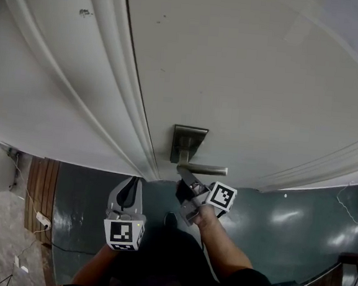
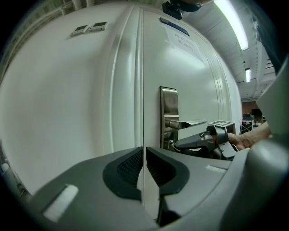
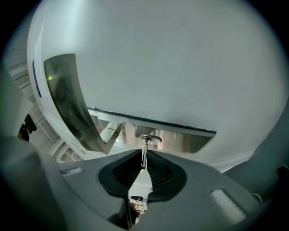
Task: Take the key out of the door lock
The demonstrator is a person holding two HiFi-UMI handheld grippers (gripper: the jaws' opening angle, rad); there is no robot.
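Door (image 1: 247, 70): white and standing closed, it is filling most of the head view. A vertical seam (image 2: 143, 67) is running down it just beside the lock side.
Plate (image 1: 189, 136): this brushed metal plate is sitting on the door near the seam. It is carrying the handle and, under it, the keyhole (image 3: 151, 139).
Handle (image 1: 206, 169): this metal lever is lying level and pointing away from the seam. Its free end is hanging just above the right gripper.
Key (image 3: 144, 155): it is sitting in the keyhole below the handle. Its outer end is sticking out edge-on, straight into the right jaws.
Right gripper (image 1: 184, 176): it is reaching up to the plate just under the handle and pointing at the door. It is rolled over, so its own view is showing the plate lying sideways. Its jaws are clamping the key, with the 2 pads pressing on its flat faces close to the keyhole.
Left gripper (image 1: 130, 183): it is hovering in front of the seam, beside the plate and apart from the right gripper. Its jaws are resting together with only a thin slit showing between the pads, and they are holding nothing.
Hand (image 2: 246, 140): it is gripping the right gripper's body, showing at the edge of the left gripper view.
Floor (image 1: 284, 223): dark green and glossy, it is showing below the door in the head view.
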